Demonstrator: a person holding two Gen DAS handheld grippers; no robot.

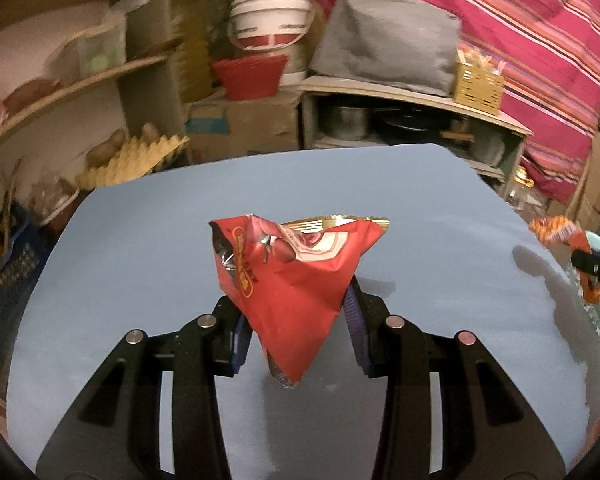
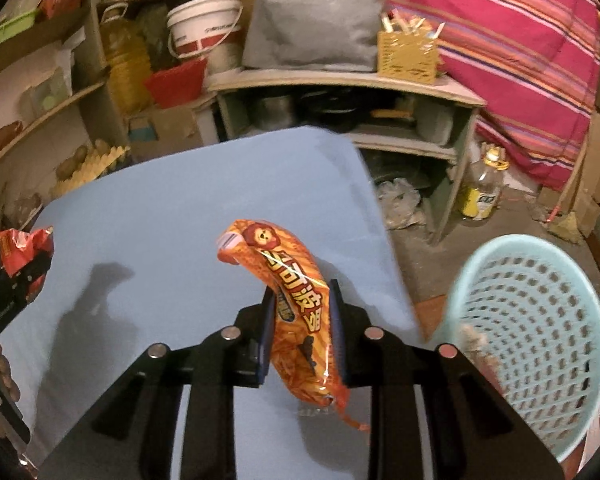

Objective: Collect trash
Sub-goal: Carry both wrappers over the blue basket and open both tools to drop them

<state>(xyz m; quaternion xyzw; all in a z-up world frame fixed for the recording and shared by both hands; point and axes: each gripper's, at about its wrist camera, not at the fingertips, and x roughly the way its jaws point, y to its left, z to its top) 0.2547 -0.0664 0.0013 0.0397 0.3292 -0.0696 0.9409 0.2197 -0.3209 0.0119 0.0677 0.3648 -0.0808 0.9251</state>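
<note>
A crumpled red snack bag [image 1: 288,276] hangs above the blue table [image 1: 140,240], pinched between the pads of my left gripper [image 1: 294,320], which is shut on it. An orange snack packet [image 2: 296,312] with a lion face stands up between the pads of my right gripper [image 2: 300,336], shut on it and lifted off the blue table [image 2: 160,208]. The right gripper with its orange packet [image 1: 560,236] shows at the right edge of the left wrist view. The red bag [image 2: 24,252] appears at the far left of the right wrist view. A pale green perforated basket [image 2: 540,320] stands just right of the table.
Behind the table are shelves [image 2: 340,80] with pots, a grey bundle [image 2: 312,20], a yellow holder [image 2: 408,52], a white bucket [image 1: 272,20] and a red basket [image 1: 248,76]. A striped pink blanket [image 2: 500,40] hangs at the right. A bottle [image 2: 484,188] stands on the floor.
</note>
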